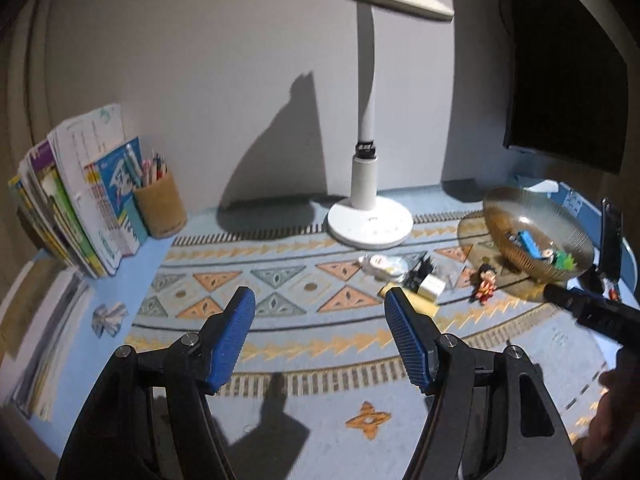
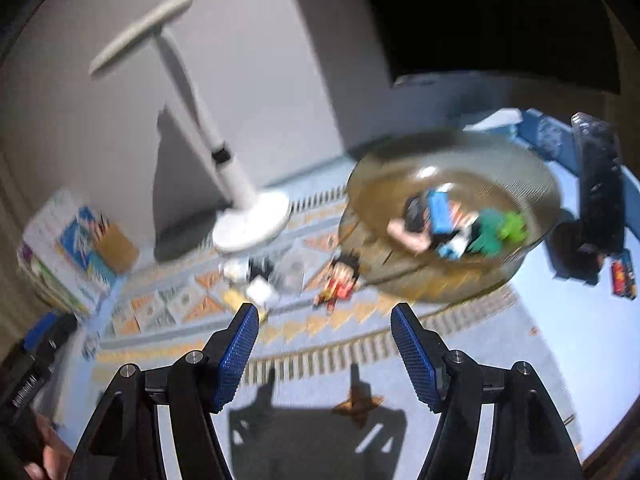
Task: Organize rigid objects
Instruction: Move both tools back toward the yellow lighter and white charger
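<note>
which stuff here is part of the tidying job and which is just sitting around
Job things:
- glass bowl with small toys already in it
- toy figure on the mat
- small loose pile beside it

Just lying about:
- desk lamp
- books
- pencil cup
- monitor

A white desk lamp (image 1: 370,216) stands on the patterned mat (image 1: 280,344) well beyond the fingertips, against the wall. Far off to the left of the left finger — upright books (image 1: 80,208) and a pencil cup (image 1: 160,204) just beside them.
</note>
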Demonstrator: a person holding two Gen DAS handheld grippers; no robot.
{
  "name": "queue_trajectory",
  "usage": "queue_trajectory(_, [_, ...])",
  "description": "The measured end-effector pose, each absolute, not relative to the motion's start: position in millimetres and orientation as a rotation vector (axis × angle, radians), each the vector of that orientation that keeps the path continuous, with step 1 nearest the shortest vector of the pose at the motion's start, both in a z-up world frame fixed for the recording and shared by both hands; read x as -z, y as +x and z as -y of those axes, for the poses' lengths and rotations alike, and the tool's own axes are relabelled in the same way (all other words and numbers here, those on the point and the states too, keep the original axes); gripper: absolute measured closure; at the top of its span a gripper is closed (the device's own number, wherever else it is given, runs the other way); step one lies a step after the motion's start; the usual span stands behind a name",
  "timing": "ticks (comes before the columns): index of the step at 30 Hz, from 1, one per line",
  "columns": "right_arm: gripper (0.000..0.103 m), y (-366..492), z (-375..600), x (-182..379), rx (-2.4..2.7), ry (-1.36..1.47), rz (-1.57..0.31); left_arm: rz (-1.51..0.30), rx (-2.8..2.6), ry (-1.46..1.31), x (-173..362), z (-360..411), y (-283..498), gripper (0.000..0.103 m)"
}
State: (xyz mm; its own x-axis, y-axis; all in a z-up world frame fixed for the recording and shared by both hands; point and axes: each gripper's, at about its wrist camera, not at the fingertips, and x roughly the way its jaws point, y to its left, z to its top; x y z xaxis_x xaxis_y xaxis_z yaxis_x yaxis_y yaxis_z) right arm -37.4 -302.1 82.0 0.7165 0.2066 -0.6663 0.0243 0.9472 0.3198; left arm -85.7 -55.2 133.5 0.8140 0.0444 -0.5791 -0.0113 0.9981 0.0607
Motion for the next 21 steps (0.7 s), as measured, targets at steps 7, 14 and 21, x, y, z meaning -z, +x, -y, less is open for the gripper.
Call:
queue_trajectory(7, [0.036,-26.5,271.9,-43.9,-0.124,0.245,-0.828,-0.671,-0.054,0.099,-85.5,48.5,-68.5,0.037])
queue_trajectory(14, [0.035,-17.8,258.9,-14.6,-0.11,0.198,-0.869,-0.749,-0.022,0.055,-46.4,43.2,-53.7,0.037])
queue_trajectory(21, [0.022,-15.0,262.1,-12.0,-0.103,0.203,-0.869,-0.791,-0.011,0.017,-27.9,41.7,-46.1,0.037])
